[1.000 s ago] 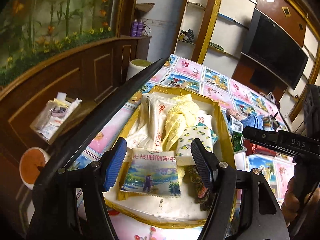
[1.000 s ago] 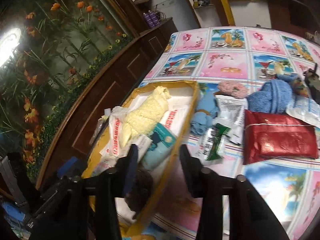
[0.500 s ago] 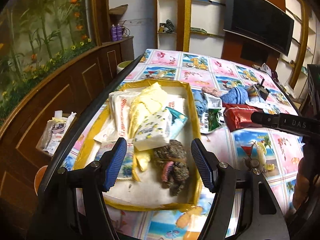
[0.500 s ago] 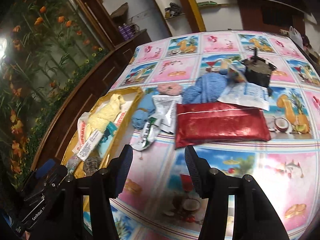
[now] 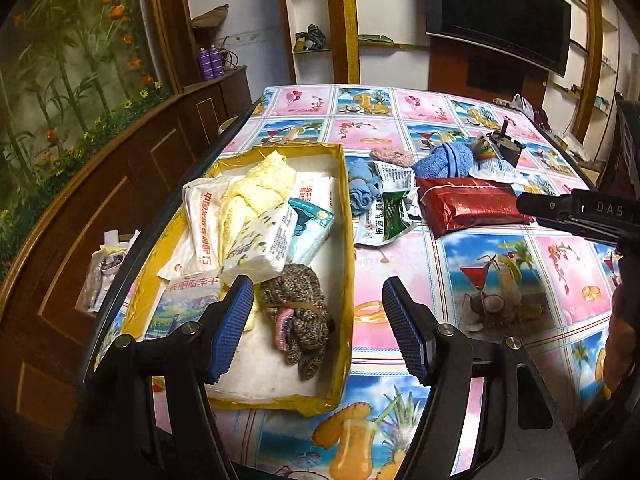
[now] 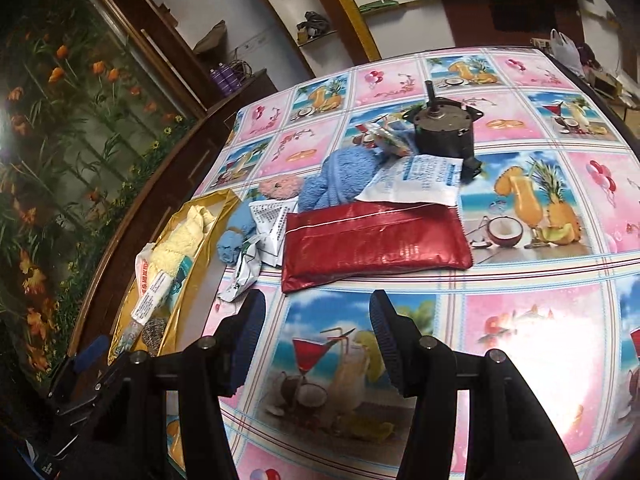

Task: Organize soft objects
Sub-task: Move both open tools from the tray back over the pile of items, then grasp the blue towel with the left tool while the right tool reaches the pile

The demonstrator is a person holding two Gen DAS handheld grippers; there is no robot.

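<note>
Tongs of both hands are released and carry nothing: the left tongs point(image 5: 318, 328) hang over the lower edge of the yellow box point(image 5: 347, 280), the right tongs point(image 6: 316, 340) over bare tablecloth, just below the red foil pack point(image 6: 376, 242).

The step in hand, as I judge it, is to fetch the next soft thing, and the red foil pack is the nearest one to the right tongs. To do it well, I would bring them lower and forward to the pack's near long edge, bite across its short side close to the middle so it does not sag, and lift before carrying it leftward to the box. The white sachet point(image 6: 416, 180) overlaps its far edge and may be dragged along.

In the right wrist view the blue towel point(image 6: 336, 180), the pink scrunchie point(image 6: 280, 187) and some torn packets lie in the middle of the frame; the dark metal motor point(image 6: 444, 132) above them is not soft. The box, at the left, already holds a yellow cloth point(image 5: 256, 196), tissue packs and a brown knitted piece point(image 5: 296, 312).

The bench point(image 6: 532, 320) has a glossy cloth with cocktail pictures. At the upper left are wood panels and a flower mural; at the upper right of the left wrist view, a dark screen point(image 5: 496, 12).
</note>
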